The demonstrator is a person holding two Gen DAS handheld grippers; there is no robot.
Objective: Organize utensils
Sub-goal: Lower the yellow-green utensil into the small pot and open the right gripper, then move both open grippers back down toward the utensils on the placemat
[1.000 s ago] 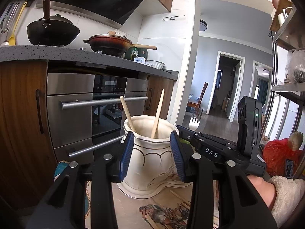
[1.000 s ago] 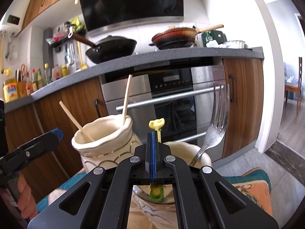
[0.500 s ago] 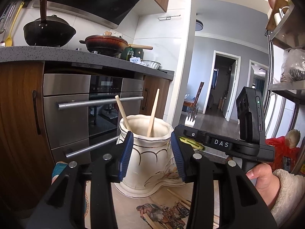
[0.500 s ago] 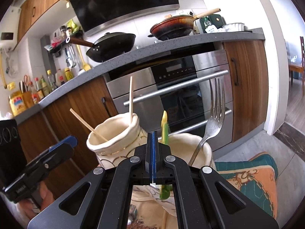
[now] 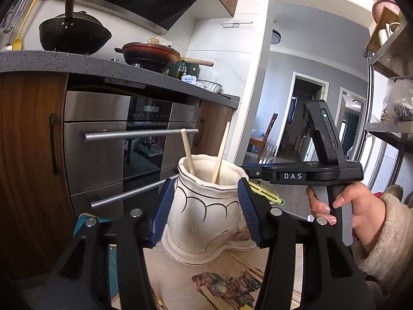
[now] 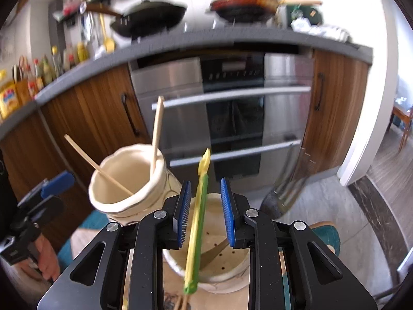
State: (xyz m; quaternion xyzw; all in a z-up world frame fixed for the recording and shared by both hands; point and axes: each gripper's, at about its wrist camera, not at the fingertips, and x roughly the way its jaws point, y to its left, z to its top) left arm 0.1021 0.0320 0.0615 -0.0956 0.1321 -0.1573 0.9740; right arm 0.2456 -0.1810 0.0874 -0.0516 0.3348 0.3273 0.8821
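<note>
A cream ceramic vase [image 5: 206,206] with two wooden chopsticks [image 5: 219,152] stands on a patterned cloth. My left gripper [image 5: 204,214] is open, one blue pad on each side of the vase, not touching it. In the right wrist view the vase [image 6: 126,180] is at the left, with a second cream holder [image 6: 219,258] beside it. My right gripper [image 6: 204,214] is open above that holder. A yellow-green utensil [image 6: 197,227] hangs loose between its pads. A metal fork [image 6: 289,188], blurred, leans out of the holder. The right gripper also shows in the left wrist view [image 5: 258,174].
The oven front with steel handles [image 5: 139,135] and wooden cabinets [image 5: 28,155] stand behind. Pans sit on the counter [image 5: 77,64]. More chopsticks [image 5: 247,268] lie on the cloth [image 5: 227,286] in front of the vase. A shelf rack [image 5: 387,129] stands at the right.
My right gripper has opened and let go of the yellow-green utensil, which now tilts loose between the pads. The right view has tipped downward over the holder. My left gripper stays open around the vase.
</note>
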